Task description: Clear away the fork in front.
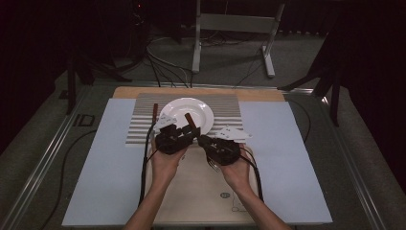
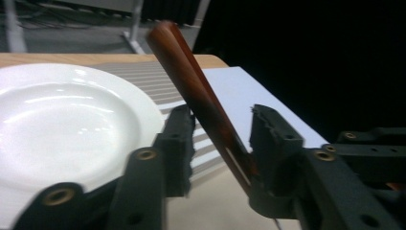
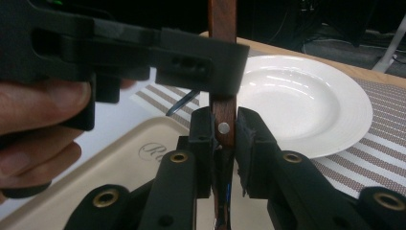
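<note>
Each black hand-held gripper has brass-ringed screw holes and a trailing black cable.

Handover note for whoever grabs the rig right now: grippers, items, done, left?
Right gripper: shut on the wooden-handled utensil, low on the handle near the rivet, handle pointing up.
Left gripper: the handle's upper part is between its fingers, but gaps show on both sides, so no grip yet.
Things: both grippers meet at the near rim of the white plate, which sits empty on the striped mat. The beige tray lies under the hands. A second brown-handled utensil lies left of the plate.
Done: utensil lifted.
Left: probably finish the hand-to-hand transfer, then place it.
</note>
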Tool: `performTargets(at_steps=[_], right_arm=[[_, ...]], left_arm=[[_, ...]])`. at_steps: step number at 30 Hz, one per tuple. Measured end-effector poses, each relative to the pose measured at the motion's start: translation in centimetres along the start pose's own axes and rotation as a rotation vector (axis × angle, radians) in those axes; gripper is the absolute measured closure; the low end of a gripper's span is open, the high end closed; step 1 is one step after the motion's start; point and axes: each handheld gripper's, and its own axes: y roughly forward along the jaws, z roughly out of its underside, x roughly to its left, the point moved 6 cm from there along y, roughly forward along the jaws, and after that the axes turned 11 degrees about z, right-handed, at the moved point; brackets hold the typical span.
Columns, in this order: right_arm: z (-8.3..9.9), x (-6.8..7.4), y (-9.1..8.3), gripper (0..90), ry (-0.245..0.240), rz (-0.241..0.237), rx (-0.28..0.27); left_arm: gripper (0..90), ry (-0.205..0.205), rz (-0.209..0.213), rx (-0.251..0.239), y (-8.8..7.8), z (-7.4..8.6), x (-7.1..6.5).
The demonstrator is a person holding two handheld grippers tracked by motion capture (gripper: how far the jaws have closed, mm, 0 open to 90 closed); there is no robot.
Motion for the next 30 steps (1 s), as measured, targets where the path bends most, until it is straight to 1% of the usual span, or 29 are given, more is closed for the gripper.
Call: performTargets(at_steps=[2, 5, 6, 7, 9, 11, 14, 16, 18, 20, 22, 24, 25, 27, 30], right_arm=[[0.0, 0.1, 0.0, 78.3, 0.004, -0.002, -0.005], [0.1, 0.1, 0.0, 78.3, 0.007, 0.0, -0.008], [0.1, 0.1, 0.1, 78.3, 0.01, 0.001, -0.01], [0.2, 0.2, 0.1, 78.2, 0.014, 0.002, -0.011], [0.2, 0.1, 0.1, 77.9, 0.024, -0.006, -0.009], [0.1, 0.0, 0.1, 76.9, 0.015, -0.003, -0.015], [0.1, 0.0, 0.2, 59.1, 0.007, -0.012, -0.002], [0.2, -0.3, 0.2, 46.2, -0.008, 0.004, -0.001], [0.4, -0.4, 0.3, 36.6, -0.017, 0.009, 0.023], [0.6, -0.5, 0.3, 28.0, -0.023, 0.004, 0.033], [0.8, -0.7, 0.3, 21.0, -0.034, 0.024, 0.047], [1.0, -0.8, 0.2, 18.1, -0.034, 0.029, 0.054], [1.0, -1.0, 0.2, 15.3, -0.032, 0.035, 0.054], [1.1, -1.3, 0.1, 14.4, -0.033, 0.044, 0.058], [1.2, -1.7, -0.2, 12.9, -0.035, 0.054, 0.049]], left_arm=[[70.6, -0.013, 0.026, -0.003, 0.1, 0.1, -0.2], [77.8, -0.021, 0.054, -0.015, 0.2, 0.0, -0.4], [79.5, -0.021, 0.058, -0.015, 0.2, 0.0, -0.6], [79.9, -0.013, 0.049, -0.012, 0.2, 0.0, -0.6], [80.2, -0.014, 0.054, -0.012, 0.2, 0.0, -0.6], [80.4, -0.011, 0.049, -0.008, 0.3, -0.1, -0.6], [80.5, -0.008, 0.045, -0.008, 0.3, -0.2, -0.6], [80.5, -0.003, 0.04, -0.006, 0.3, -0.2, -0.6], [80.4, -0.001, 0.036, -0.003, 0.2, -0.2, -0.5], [80.4, 0.001, 0.032, 0.0, 0.1, -0.2, -0.4], [80.4, 0.002, 0.031, 0.0, 0.0, -0.3, -0.3], [80.4, 0.001, 0.028, 0.0, 0.0, -0.3, -0.2], [80.4, 0.002, 0.027, 0.002, -0.1, -0.3, -0.2], [80.4, 0.003, 0.025, 0.003, -0.2, -0.4, -0.2], [80.4, 0.007, 0.021, 0.004, -0.4, -0.5, -0.1]])
